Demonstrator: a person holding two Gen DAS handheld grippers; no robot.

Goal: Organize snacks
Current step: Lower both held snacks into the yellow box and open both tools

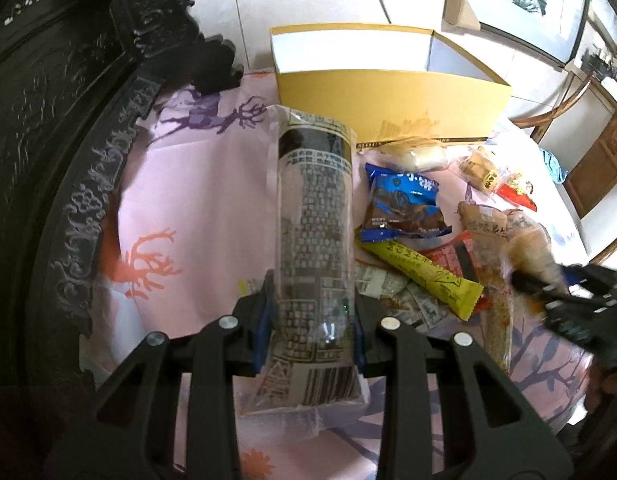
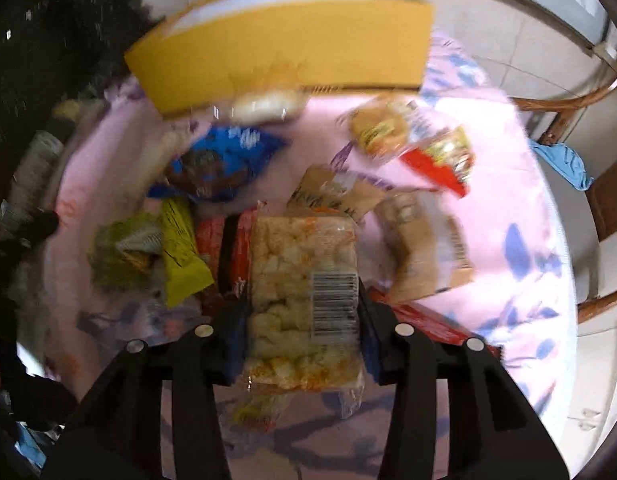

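Snacks are lying scattered on the pink floral counter (image 1: 180, 184) before the open yellow cardboard box (image 1: 392, 92). Left tool (image 1: 312, 320) is clamping a long clear packet with printed text (image 1: 314, 216), pinching it near its lower end, so the light, crinkly film is likely sagging unless carried upright. Right tool (image 2: 304, 312) is gripping a clear bag of puffed snacks (image 2: 300, 264) across its middle; its contents are probably brittle, so gentle pressure seems wise, with slippery plastic likely sliding otherwise.

Table under pink floral cloth (image 1: 196, 184); on it yellow box (image 1: 388, 96), blue packet (image 1: 404, 204), yellow bar (image 1: 424, 272).
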